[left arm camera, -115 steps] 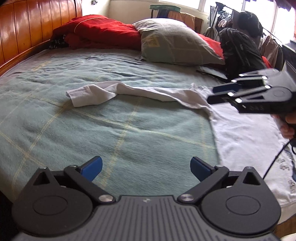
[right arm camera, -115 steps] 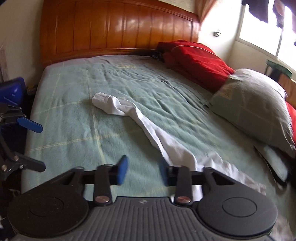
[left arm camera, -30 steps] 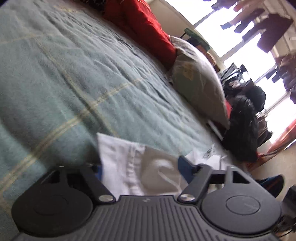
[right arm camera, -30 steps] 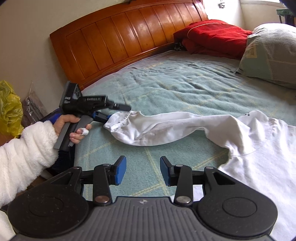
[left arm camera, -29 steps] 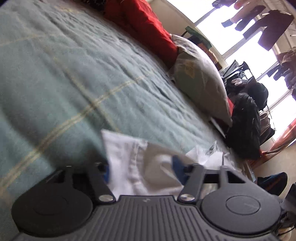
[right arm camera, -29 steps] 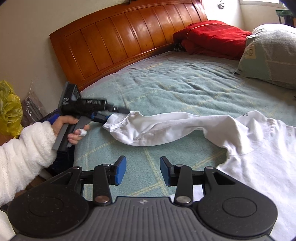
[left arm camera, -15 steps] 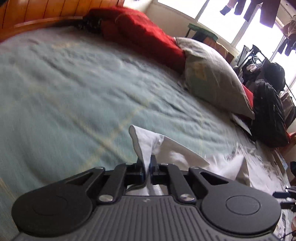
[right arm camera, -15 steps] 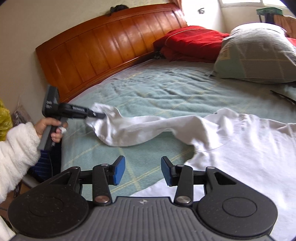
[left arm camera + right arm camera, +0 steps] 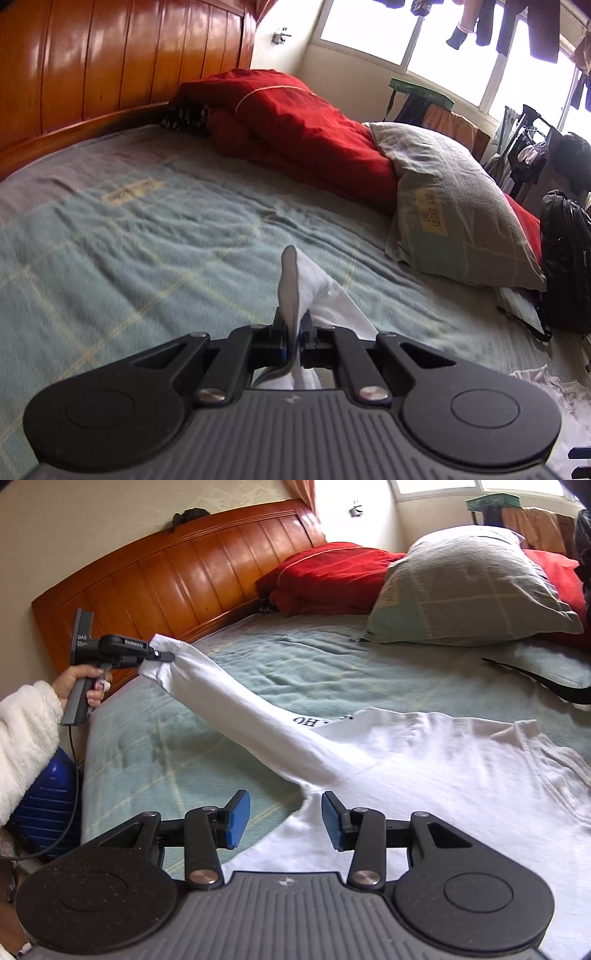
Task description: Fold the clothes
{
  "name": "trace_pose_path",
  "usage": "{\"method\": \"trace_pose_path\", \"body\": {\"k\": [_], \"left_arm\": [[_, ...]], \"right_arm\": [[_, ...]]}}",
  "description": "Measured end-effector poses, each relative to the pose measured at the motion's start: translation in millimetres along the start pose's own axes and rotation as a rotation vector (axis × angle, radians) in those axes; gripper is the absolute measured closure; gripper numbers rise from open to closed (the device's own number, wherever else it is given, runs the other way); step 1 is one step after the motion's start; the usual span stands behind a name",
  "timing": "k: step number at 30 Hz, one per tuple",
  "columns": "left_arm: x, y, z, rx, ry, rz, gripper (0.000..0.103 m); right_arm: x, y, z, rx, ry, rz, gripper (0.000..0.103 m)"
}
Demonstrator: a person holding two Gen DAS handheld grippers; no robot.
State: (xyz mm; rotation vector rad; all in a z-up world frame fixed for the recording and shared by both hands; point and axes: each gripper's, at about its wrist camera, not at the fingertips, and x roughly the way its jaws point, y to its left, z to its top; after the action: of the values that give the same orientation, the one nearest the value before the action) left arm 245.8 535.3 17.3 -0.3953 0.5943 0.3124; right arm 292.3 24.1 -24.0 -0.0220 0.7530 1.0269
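1. A white long-sleeved shirt lies spread across the near side of a bed, its body flat on the green blanket. Dark printed letters show partly near the shoulder.
2. One sleeve is lifted off the bed and stretched in a straight slanting line, up and away from the shirt's body toward the headboard.
3. The left gripper has its jaws closed on the cuff of that sleeve. In the left wrist view the white cuff stands up between the pinched jaws of the left gripper.
4. A hand in a fluffy white cuff holds the left gripper's handle, at the bed's edge.
5. The right gripper hovers over the shirt just below the shoulder seam, its blue-padded jaws set wide apart and holding nothing.
6. Beyond the shirt, a grey and green pillow leans against a folded red quilt.
7. A polished wooden headboard runs along the far side of the bed.
8. A black backpack stands past the pillow, near bright windows.
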Motion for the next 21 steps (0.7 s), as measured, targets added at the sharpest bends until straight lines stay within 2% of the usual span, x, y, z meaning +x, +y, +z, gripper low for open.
{"method": "trace_pose_path", "body": {"k": [3,5,6,8,10,12,13,14,16,17,19,21], "left_arm": [[4.2,0.7,-1.1,-0.007,0.014,0.020,0.098],[11.0,7.1,-5.2,-0.023,0.059,0.071,0.096],[12.9,11.0,-6.7,-0.024,0.068,0.120,0.090],[15.8,19.1,-9.1,-0.023,0.076,0.233,0.090],[12.3,24.2,-10.8,-0.038,0.076,0.254,0.083],[7.9,28.8,-12.4,-0.055,0.076,0.264,0.080],[5.7,31.1,-13.2,-0.064,0.075,0.269,0.075],[3.8,26.7,-15.9,-0.049,0.085,0.254,0.071],[0.7,10.3,-24.2,0.005,0.115,0.205,0.051],[-0.6,-0.8,-29.6,0.039,0.134,0.174,0.048],[-2.4,-25.8,-45.1,0.111,0.176,0.110,0.032],[-4.6,-50.2,-62.5,0.177,0.214,0.040,0.027]], "right_arm": [[-1.7,-2.9,-1.6,0.002,-0.002,-0.005,0.053],[-2.2,-4.6,-2.1,0.001,-0.002,-0.005,0.051],[-2.1,-5.3,-2.3,0.001,-0.002,-0.006,0.049],[-1.1,-7.2,-2.9,0.003,0.001,-0.004,0.049],[0.5,-8.9,-2.9,0.005,0.004,-0.003,0.049],[2.2,-9.7,-1.0,-0.006,0.005,-0.004,0.049],[3.3,-10.1,1.1,-0.016,0.005,-0.007,0.049],[5.1,-10.5,5.3,-0.034,0.005,-0.013,0.049],[9.7,-11.6,16.3,-0.082,0.006,-0.027,0.049],[12.4,-11.9,22.8,-0.109,0.001,-0.036,0.049],[22.2,-13.5,39.7,-0.163,0.001,-0.047,0.050],[38.5,-18.6,58.4,-0.196,0.014,-0.052,0.050]]}}
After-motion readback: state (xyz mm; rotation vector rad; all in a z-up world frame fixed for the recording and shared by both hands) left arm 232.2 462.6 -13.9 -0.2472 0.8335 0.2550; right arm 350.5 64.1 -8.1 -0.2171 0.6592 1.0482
